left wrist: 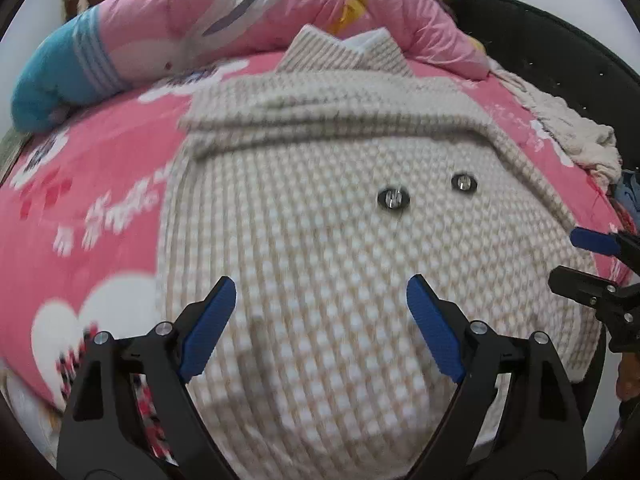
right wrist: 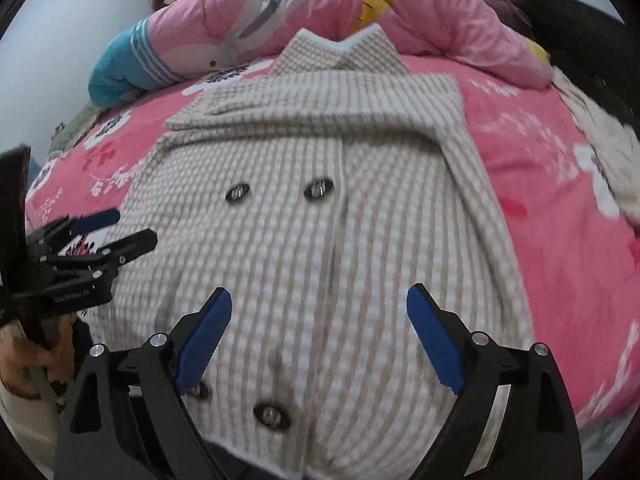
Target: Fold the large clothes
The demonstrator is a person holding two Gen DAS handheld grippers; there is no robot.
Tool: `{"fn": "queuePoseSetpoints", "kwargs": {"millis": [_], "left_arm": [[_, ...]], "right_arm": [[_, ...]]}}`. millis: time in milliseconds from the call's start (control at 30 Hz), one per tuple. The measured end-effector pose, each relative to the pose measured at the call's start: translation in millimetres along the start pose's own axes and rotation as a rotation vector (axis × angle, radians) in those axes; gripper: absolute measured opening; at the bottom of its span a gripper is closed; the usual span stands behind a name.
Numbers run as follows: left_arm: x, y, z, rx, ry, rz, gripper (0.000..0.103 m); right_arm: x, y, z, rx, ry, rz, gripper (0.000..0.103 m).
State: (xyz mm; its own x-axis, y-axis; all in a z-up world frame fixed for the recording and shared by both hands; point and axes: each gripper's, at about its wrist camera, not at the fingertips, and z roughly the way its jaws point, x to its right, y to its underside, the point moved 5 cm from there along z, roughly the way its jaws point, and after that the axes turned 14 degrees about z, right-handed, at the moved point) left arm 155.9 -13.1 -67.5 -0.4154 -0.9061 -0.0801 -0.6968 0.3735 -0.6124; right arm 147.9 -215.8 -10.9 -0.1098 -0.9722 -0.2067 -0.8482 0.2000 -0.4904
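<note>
A beige and white checked coat [left wrist: 320,240] lies flat on the pink bed, collar at the far end, both sleeves folded across the chest. It also fills the right wrist view [right wrist: 304,240], with dark buttons [right wrist: 319,190] down its front. My left gripper [left wrist: 320,292] is open and empty, hovering over the coat's lower left part; it also shows at the left edge of the right wrist view [right wrist: 116,228]. My right gripper [right wrist: 319,304] is open and empty over the coat's lower front; it also shows at the right edge of the left wrist view [left wrist: 580,256].
The pink printed bedsheet [left wrist: 80,208] surrounds the coat. A bunched pink quilt [left wrist: 248,12] with a blue end lies along the far side. A cream knitted cloth [left wrist: 568,128] lies at the right edge of the bed. A dark curved headboard [left wrist: 540,40] stands behind.
</note>
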Motion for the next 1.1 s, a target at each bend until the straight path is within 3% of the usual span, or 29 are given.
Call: {"fn": "queuePoseSetpoints", "kwargs": {"millis": [167,367,533,767,1067,1100], "left_arm": [[1,23,16,-0.064,-0.041,-0.041,0.084],[6,26,13,-0.049,-0.087,-0.043,0.084],[7,41,-10,-0.016,-0.107,-0.037,0.084],[-2,87,-50,0.02,-0.129,-0.034,0.084],[-12,143,-62,0.045,-0.035,-0.13,0.084],[-13,146,-62,0.053,-0.02,-0.143,0.079]], "right_arm": [[11,21,18,-0.023,0.069,-0.019,0.088],[19,32,31,-0.023,0.043,-0.016,0.096],[23,39,30,-0.018,0.016,-0.015,0.097],[31,41,27,-0.019,-0.014,-0.019,0.097],[32,41,24,-0.014,-0.006,-0.025,0.097],[31,41,24,-0.016,-0.004,-0.026,0.097]]}}
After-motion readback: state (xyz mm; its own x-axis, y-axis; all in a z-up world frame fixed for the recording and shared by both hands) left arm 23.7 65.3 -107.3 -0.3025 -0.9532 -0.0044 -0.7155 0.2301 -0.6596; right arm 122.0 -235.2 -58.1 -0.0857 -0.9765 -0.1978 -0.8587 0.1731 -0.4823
